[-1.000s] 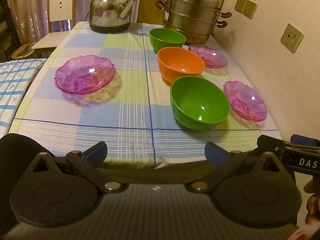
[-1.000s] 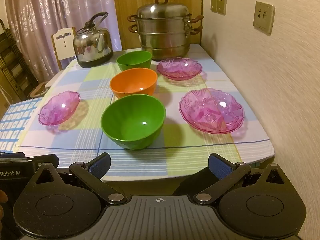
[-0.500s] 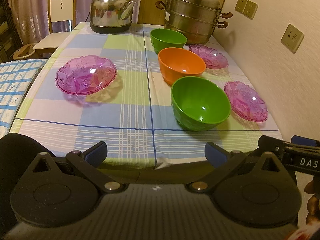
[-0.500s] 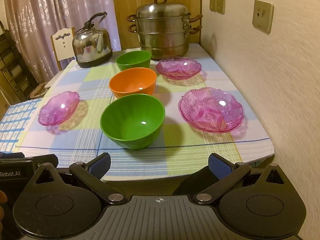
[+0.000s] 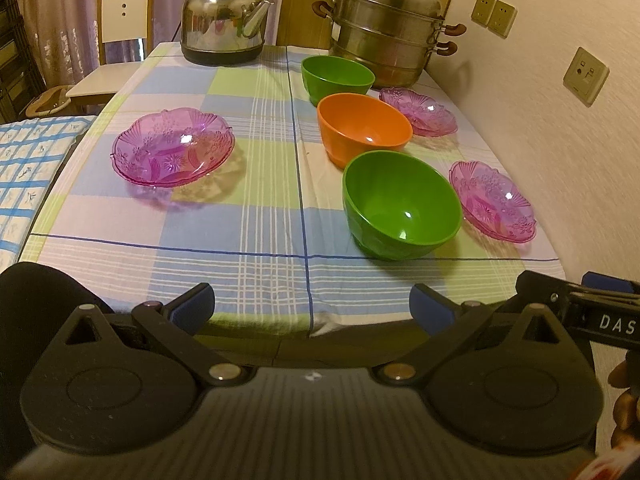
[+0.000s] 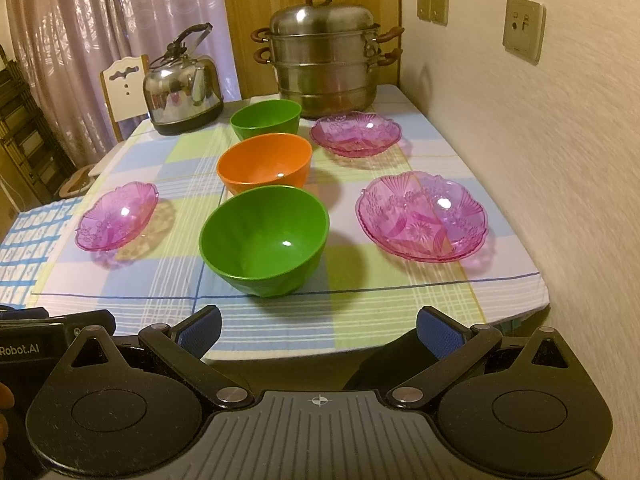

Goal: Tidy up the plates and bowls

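Three bowls stand in a row down the table: a near green bowl (image 5: 401, 205) (image 6: 264, 240), an orange bowl (image 5: 364, 134) (image 6: 265, 165) behind it, and a far green bowl (image 5: 337, 79) (image 6: 266, 119). Three pink glass plates lie around them: one at the left (image 5: 173, 146) (image 6: 116, 216), one at the near right (image 5: 492, 201) (image 6: 422, 216), one at the far right (image 5: 418, 111) (image 6: 355, 134). My left gripper (image 5: 311, 306) is open and holds nothing, short of the table's near edge. My right gripper (image 6: 318, 330) is open too, before the near green bowl.
A steel kettle (image 5: 222, 16) (image 6: 182, 84) and a stacked steel steamer pot (image 5: 386, 26) (image 6: 326, 50) stand at the table's far end. A wall with sockets (image 6: 524, 28) runs along the right. A white chair (image 5: 122, 36) stands at the far left.
Both views have shifted only slightly; the table scene has drifted a little. No object has moved and both grippers have stayed open.
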`<control>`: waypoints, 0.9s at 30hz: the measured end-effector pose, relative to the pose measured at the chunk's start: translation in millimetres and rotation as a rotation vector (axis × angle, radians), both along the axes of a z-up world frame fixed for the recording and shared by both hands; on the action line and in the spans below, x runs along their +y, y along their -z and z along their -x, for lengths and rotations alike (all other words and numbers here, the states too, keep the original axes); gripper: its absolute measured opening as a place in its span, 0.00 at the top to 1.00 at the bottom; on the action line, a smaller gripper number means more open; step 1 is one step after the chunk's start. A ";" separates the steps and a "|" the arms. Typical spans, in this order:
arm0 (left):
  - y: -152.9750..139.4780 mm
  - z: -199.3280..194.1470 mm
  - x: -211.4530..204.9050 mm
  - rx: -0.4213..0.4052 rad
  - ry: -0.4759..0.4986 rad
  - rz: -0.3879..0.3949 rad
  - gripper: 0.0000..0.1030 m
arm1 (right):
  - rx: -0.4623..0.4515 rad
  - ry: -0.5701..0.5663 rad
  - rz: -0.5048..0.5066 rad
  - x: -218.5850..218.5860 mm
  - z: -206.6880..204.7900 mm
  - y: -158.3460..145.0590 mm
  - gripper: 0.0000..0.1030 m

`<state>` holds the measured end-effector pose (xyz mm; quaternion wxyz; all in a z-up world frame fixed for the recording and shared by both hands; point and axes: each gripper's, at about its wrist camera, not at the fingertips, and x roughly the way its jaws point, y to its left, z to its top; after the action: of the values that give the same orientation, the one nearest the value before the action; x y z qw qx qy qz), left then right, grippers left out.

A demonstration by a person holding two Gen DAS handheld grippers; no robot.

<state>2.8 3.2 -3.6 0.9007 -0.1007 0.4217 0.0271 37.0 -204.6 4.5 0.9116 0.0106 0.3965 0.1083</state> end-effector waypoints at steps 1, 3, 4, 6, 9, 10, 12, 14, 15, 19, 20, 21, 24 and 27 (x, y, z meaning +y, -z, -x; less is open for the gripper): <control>0.0 0.0 0.0 0.000 0.000 0.001 0.00 | 0.000 0.000 0.000 0.5 -0.3 -0.3 0.00; 0.0 0.0 0.2 0.000 -0.001 0.001 0.00 | -0.001 0.001 -0.001 0.5 -0.2 -0.2 0.00; 0.1 0.0 0.1 -0.001 0.000 0.000 0.00 | 0.000 0.000 -0.001 0.5 -0.3 -0.2 0.00; -0.1 -0.1 -0.2 0.000 -0.001 0.000 0.00 | -0.001 0.000 0.000 0.5 -0.2 -0.2 0.00; -0.2 -0.1 -0.3 0.001 0.000 0.000 0.00 | 0.000 0.001 -0.001 0.1 0.3 0.3 0.00; -0.1 -0.1 -0.3 0.000 -0.001 0.001 0.00 | -0.001 0.001 -0.002 0.2 0.8 0.4 0.00; -0.1 -0.1 -0.4 0.000 0.000 0.000 0.00 | 0.000 0.000 -0.001 0.1 0.6 0.1 0.00; -0.1 -0.1 -0.4 0.000 0.000 0.001 0.00 | 0.000 0.001 -0.003 0.0 0.8 0.0 0.00; 0.1 -0.2 0.2 0.001 0.000 0.001 0.00 | 0.000 0.001 -0.002 0.0 0.7 -0.3 0.00; 0.5 0.1 -0.5 0.001 -0.001 0.001 0.00 | 0.001 0.002 -0.004 0.3 0.4 2.3 0.00; 0.6 0.2 -0.2 0.001 -0.001 0.001 0.00 | 0.001 0.003 -0.004 0.3 0.4 2.2 0.00; 0.7 0.2 -0.2 0.001 -0.001 0.001 0.00 | 0.000 0.002 -0.004 0.3 0.3 2.1 0.00; 0.4 0.1 -0.3 0.001 -0.001 0.001 0.00 | 0.001 0.002 -0.004 0.1 0.1 2.0 0.00; 0.7 0.6 -0.6 0.001 0.000 0.001 0.00 | 0.000 0.003 -0.004 0.0 -0.1 1.8 0.00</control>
<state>2.2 2.7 -4.3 0.9004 -0.1013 0.4223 0.0270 37.1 -204.6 2.6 0.9116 0.0131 0.3964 0.1080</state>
